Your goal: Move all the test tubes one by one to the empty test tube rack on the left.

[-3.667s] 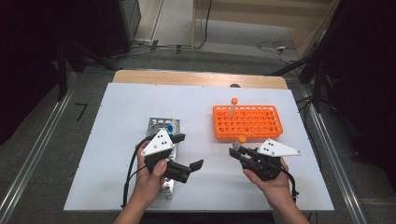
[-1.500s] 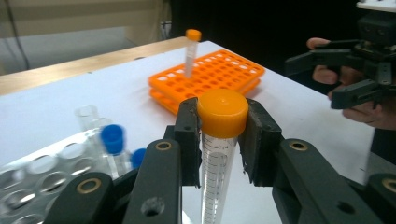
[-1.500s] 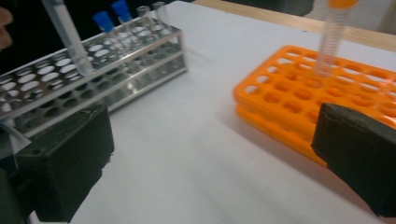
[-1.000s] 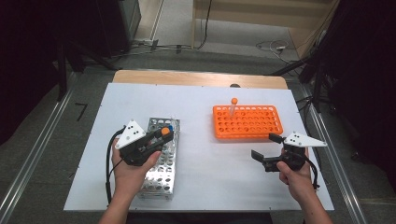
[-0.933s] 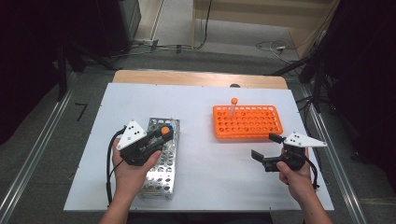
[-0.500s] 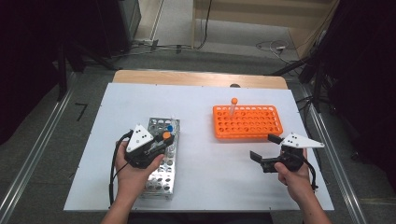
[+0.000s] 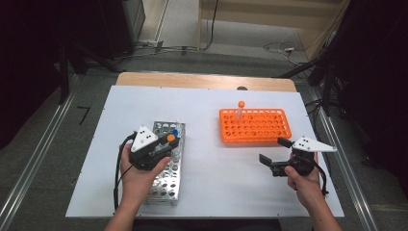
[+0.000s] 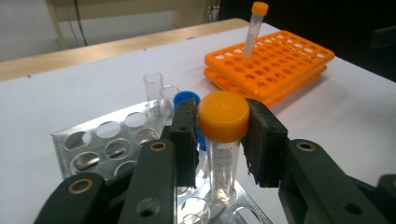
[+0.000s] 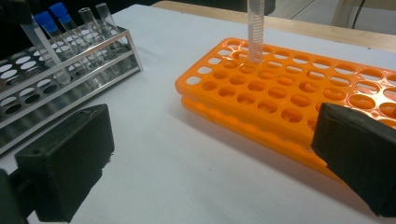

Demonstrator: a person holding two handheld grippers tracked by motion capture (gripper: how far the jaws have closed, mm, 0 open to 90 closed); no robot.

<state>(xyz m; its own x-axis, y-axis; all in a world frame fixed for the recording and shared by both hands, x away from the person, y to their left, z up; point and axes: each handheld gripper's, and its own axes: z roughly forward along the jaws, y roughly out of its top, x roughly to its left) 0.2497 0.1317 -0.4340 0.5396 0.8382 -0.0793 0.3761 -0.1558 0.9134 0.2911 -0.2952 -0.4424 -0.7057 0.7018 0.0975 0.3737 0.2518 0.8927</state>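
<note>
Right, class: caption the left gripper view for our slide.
Left hand-held gripper clasps an orange-capped clear plastic tube standing in the perforated metal rack.

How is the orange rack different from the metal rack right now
The orange rack is plastic and low, lying across the table; the metal rack is shiny, open-framed, and runs away from the person.

The orange rack holds one upright orange-capped tube; the metal rack holds blue-capped tubes and clear uncapped ones.

The left gripper grips an orange-capped tube over the metal rack; the right gripper is open beside the orange rack.

Both are grids of round holes.
</note>
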